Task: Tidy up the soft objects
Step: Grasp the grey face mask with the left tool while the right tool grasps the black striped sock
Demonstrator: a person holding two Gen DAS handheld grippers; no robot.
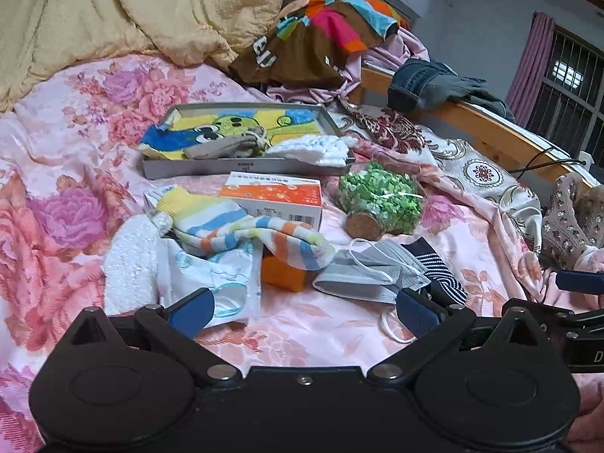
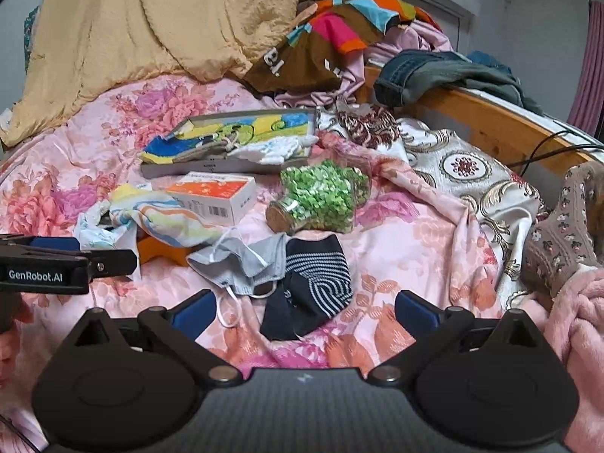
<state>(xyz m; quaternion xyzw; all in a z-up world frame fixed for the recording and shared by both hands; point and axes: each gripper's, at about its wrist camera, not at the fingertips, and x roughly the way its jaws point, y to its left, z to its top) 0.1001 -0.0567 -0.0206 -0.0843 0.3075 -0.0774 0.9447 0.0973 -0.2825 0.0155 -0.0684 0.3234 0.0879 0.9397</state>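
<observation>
A grey shallow box [image 1: 241, 169] on the bed holds a cartoon towel [image 1: 234, 128], a grey sock and a white sock [image 1: 317, 149]. In front of it lie a striped pastel sock [image 1: 241, 232], a white fuzzy sock [image 1: 130, 264], a grey face mask [image 1: 368, 271] and a navy striped sock [image 2: 313, 283]. My left gripper [image 1: 302, 311] is open and empty, low before the orange block and mask. My right gripper [image 2: 304, 311] is open and empty, its jaws either side of the navy sock's near end. The box also shows in the right wrist view [image 2: 211, 168].
An orange-white carton [image 1: 275, 198], an orange block [image 1: 283, 275], a jar of green paper stars [image 1: 377, 200] and a plastic wrapper [image 1: 211, 279] lie among the socks. Yellow quilt [image 1: 132, 11] and piled clothes behind. Wooden bed rail [image 1: 490, 136] right, with a floral sock [image 2: 558, 249].
</observation>
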